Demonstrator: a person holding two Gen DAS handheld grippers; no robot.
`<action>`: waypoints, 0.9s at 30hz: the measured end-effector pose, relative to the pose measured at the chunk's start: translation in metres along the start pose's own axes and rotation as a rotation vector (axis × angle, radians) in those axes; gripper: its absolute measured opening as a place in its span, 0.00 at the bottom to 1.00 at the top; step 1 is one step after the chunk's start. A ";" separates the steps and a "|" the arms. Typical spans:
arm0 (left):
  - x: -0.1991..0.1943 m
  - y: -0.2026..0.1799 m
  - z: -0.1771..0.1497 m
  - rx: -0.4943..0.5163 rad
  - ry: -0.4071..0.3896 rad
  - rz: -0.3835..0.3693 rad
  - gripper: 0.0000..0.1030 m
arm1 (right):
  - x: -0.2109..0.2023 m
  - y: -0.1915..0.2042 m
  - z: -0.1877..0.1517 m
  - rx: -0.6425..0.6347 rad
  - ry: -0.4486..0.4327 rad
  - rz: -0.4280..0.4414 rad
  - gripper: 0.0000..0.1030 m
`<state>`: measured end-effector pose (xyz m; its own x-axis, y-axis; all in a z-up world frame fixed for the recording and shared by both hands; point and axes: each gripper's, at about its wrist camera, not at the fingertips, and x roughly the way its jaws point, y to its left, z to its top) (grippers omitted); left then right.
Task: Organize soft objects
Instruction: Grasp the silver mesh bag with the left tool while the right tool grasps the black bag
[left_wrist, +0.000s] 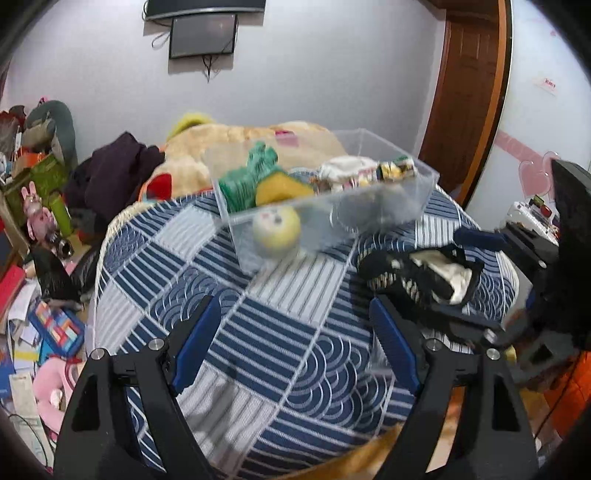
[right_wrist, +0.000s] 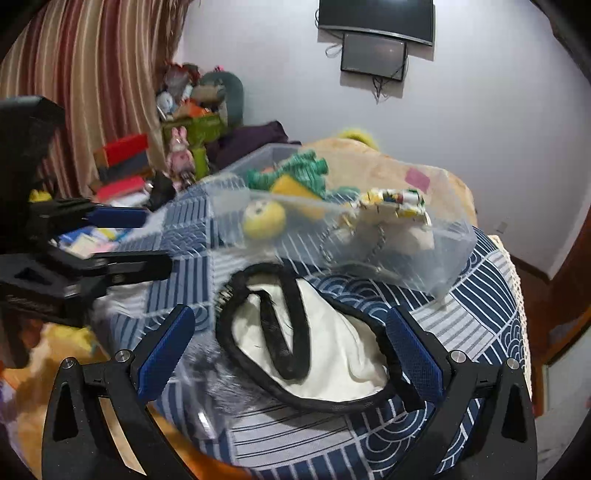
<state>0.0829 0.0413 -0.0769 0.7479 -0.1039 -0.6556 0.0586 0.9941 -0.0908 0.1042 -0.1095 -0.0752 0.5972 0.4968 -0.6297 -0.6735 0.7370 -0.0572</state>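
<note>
Soft toys are seen in clear bin on blue-patterned cloth. Black-trimmed white pouch lies between spread, non-gripping right gripper pads. Left gripper is held wide, w/ nothing between.

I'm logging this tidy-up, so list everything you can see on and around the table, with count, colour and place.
clear bin: one, transparent, far side of the table
green knit toy: one, green, inside the bin
yellow sponge: one, yellow, inside the bin
round plush: one, yellow-white, front of the bin
white cloth: one, white with black trim, on the tablecloth outside the bin
tablecloth: one, blue-white patterned
monitor: one, black, on the wall
left gripper: open, over bare tablecloth
right gripper: open, astride the cloth
</note>
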 end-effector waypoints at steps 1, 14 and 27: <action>0.000 -0.003 -0.003 0.003 0.003 -0.004 0.81 | 0.004 -0.004 -0.001 0.014 0.014 -0.015 1.00; 0.033 -0.057 -0.012 0.061 0.067 -0.141 0.81 | 0.000 -0.059 -0.033 0.214 0.069 -0.008 0.96; 0.044 -0.061 -0.020 0.020 0.088 -0.217 0.32 | -0.008 -0.070 -0.034 0.258 0.037 0.072 0.20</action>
<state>0.0989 -0.0249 -0.1153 0.6556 -0.3168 -0.6854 0.2255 0.9485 -0.2227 0.1322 -0.1803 -0.0925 0.5317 0.5388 -0.6534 -0.5776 0.7950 0.1856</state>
